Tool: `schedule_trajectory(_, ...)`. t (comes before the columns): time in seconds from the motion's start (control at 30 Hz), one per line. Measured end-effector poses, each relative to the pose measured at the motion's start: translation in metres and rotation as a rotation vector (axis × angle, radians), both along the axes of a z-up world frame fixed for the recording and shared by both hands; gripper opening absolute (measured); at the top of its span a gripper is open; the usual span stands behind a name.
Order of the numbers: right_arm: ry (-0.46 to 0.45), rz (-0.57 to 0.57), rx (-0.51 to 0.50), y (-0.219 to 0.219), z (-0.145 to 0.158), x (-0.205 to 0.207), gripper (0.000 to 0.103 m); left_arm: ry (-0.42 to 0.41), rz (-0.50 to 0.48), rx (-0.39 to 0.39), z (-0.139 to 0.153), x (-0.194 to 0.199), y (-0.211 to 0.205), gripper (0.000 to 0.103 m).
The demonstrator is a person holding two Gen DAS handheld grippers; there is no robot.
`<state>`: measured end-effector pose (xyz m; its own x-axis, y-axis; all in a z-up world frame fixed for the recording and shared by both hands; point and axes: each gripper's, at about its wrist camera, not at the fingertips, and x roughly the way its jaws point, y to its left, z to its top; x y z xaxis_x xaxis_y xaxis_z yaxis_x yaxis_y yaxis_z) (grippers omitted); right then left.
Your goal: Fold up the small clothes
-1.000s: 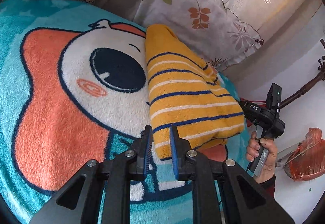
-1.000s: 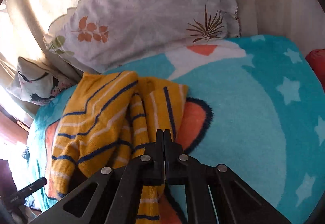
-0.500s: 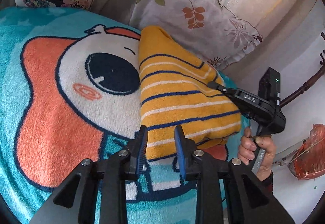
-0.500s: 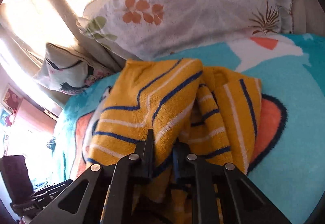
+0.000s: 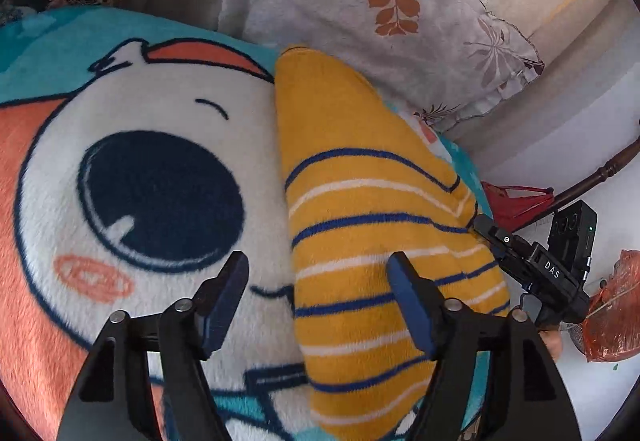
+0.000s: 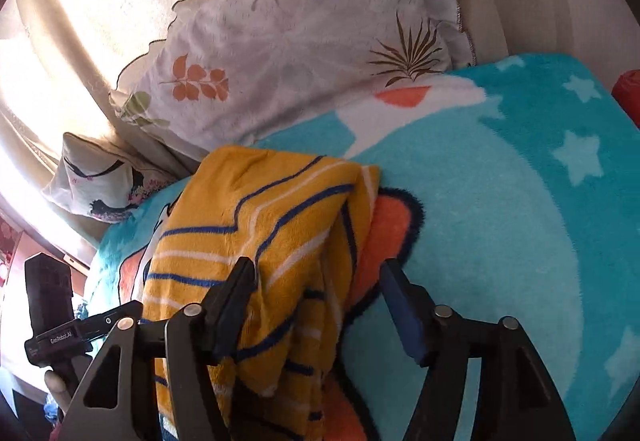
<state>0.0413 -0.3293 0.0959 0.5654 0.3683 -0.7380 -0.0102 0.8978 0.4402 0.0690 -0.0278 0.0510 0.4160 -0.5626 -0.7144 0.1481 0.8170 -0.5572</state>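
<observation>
A folded yellow garment [image 5: 360, 225] with blue and white stripes lies on the teal cartoon blanket [image 5: 132, 169]. My left gripper [image 5: 318, 301] is open wide, its jaws straddling the garment's near left edge. The right gripper's body [image 5: 532, 273] shows at the garment's right side. In the right wrist view the garment [image 6: 256, 225] lies ahead and to the left. My right gripper [image 6: 318, 301] is open, its jaws either side of the garment's near folded edge, holding nothing.
A floral pillow [image 5: 380, 17] leans on the wall behind the garment, also in the right wrist view [image 6: 304, 41]. A second printed pillow [image 6: 96, 181] is at the back left. An orange bag [image 5: 612, 317] lies off the bed's right side.
Both grippers have opened wide from nearly shut. The right gripper let go of the garment's folded edge. The left gripper moved closer over the garment's near edge.
</observation>
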Motion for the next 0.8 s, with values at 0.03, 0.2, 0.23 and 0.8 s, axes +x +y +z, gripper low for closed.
schedule_trajectory(0.03,0.011,0.002,0.008,0.000,-0.002,0.005,0.071,0.003,-0.016,-0.010,-0.003,0.007,-0.005,0.078)
schedule_trajectory(0.2,0.083,0.054,0.118,0.014,-0.032,0.035,0.062,0.077,-0.072,-0.133,-0.023,0.023,-0.022,0.078)
schedule_trajectory(0.23,0.086,0.070,0.144,0.019,-0.035,0.039,0.052,0.074,-0.078,-0.109,-0.021,0.021,-0.025,0.063)
schedule_trajectory(0.8,0.023,0.066,0.107,0.060,-0.008,0.042,0.040,0.015,0.080,0.128,0.026,-0.001,0.048,0.045)
